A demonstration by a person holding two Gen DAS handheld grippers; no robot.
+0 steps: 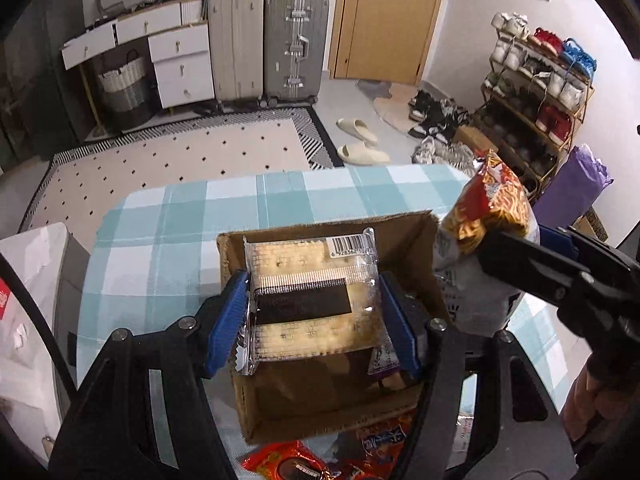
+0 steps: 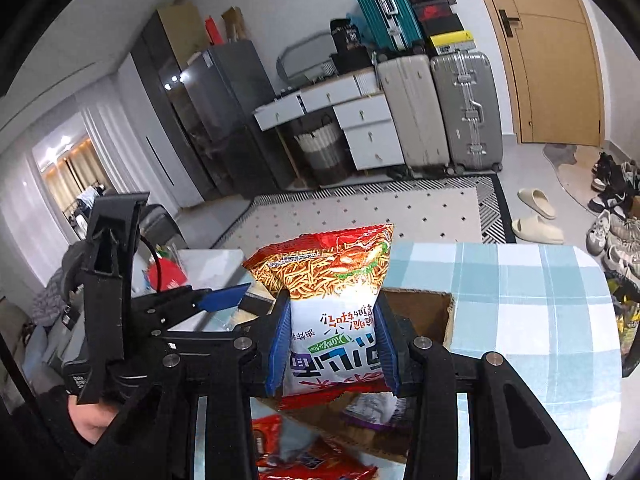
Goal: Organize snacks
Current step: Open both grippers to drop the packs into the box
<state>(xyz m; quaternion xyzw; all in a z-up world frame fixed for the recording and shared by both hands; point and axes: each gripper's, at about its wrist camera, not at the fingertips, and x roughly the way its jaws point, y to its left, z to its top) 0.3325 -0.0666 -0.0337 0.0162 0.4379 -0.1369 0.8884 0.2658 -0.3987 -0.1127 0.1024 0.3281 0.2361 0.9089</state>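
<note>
Only your left wrist view showed the cardboard box interior. Your left gripper clamped a clear cracker pack over it; your right gripper squeezed a noodle snack bag beside it.

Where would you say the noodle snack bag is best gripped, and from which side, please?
Grip the noodle snack bag across its flat white lower half, one pad on each side edge, coming from its bottom end. The bag is thin and flat, so its side edges fit between the pads. The right hand-held gripper holds it just so, beside the cardboard box.
</note>
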